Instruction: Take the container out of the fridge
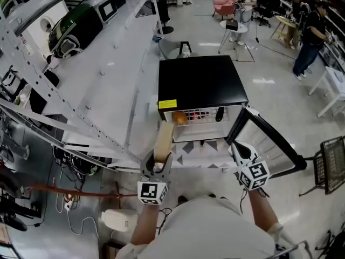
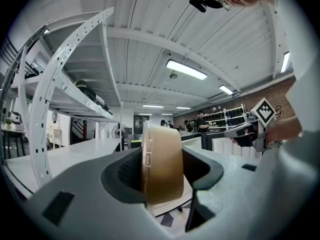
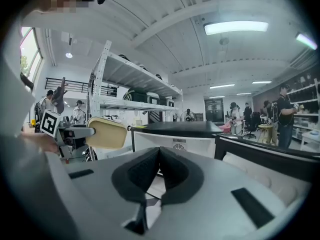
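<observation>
The left tongs (image 1: pixel 161 154) are clenched on the tan container (image 1: pixel 164 137), held on edge just outside the fridge (image 1: pixel 200 83), by its open door (image 1: pixel 268 136). Keep the grip firm and tilt it no further, since its contents cannot be seen. The right tongs (image 3: pixel 159 172) are closed on nothing. An orange thing (image 1: pixel 179 117) lies on the fridge shelf.

1. One black fridge (image 1: pixel 202 85), just the one.
2. One tan container (image 1: pixel 164 139).
3. Two grippers: left gripper (image 1: pixel 158 159), right gripper (image 1: pixel 237 149).
4. Two marker cubes (image 1: pixel 152 192), one per gripper.
5. One orange round thing (image 1: pixel 180 117), can't tell what.
6. One pink armchair (image 1: pixel 222 4), one small round table (image 1: pixel 233 28) way back.
</observation>
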